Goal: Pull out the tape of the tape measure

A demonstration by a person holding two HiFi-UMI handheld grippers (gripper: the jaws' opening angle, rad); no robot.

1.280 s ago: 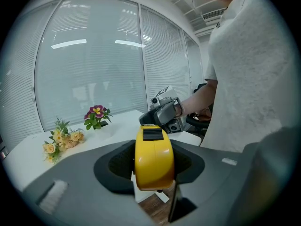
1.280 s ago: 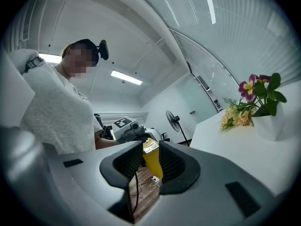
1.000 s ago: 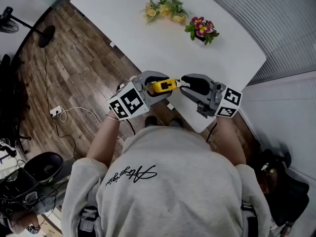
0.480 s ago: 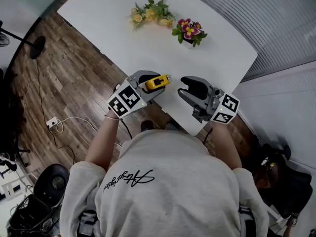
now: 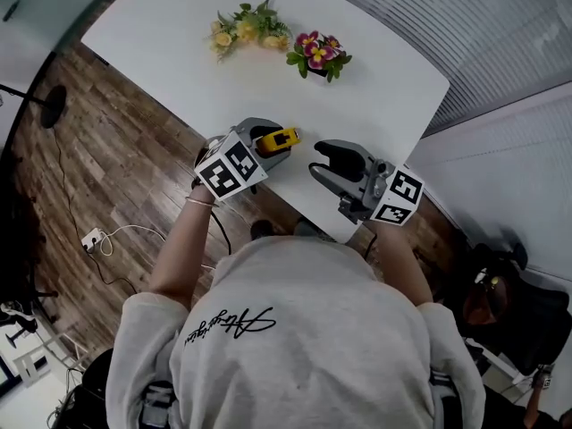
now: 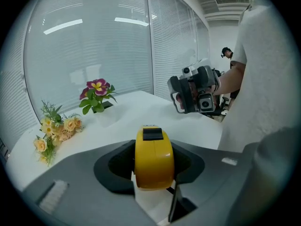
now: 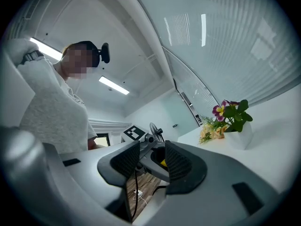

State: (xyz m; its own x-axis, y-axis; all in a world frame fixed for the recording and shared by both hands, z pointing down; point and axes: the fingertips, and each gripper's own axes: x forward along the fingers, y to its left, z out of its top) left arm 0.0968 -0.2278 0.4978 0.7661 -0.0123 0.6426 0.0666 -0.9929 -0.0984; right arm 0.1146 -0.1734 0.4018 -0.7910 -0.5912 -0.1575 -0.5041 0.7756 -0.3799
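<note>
Seen from overhead at the near edge of a white table: grips a yellow tape measure in the left gripper, with both jaws pressed against its flat sides and its black slide lock turned up and away from that gripper's camera. Holds it over the table just inside the near edge; cannot tell whether it touches the tabletop. Points the right gripper across at the tape measure from the opposite side, near it but not touching, with jaws partway apart after just opening and nothing between the ribbed pads. Frames, through that gap in the right gripper view, the left gripper and a sliver of yellow beyond. Sets all this against a spray of yellow artificial flowers and a small pot of purple-and-pink blooms, side by side at the far side of the table, well apart from both tools. Takes in a grey sweatshirt with script lettering, a wood-plank floor and a white cable trailing across it
</note>
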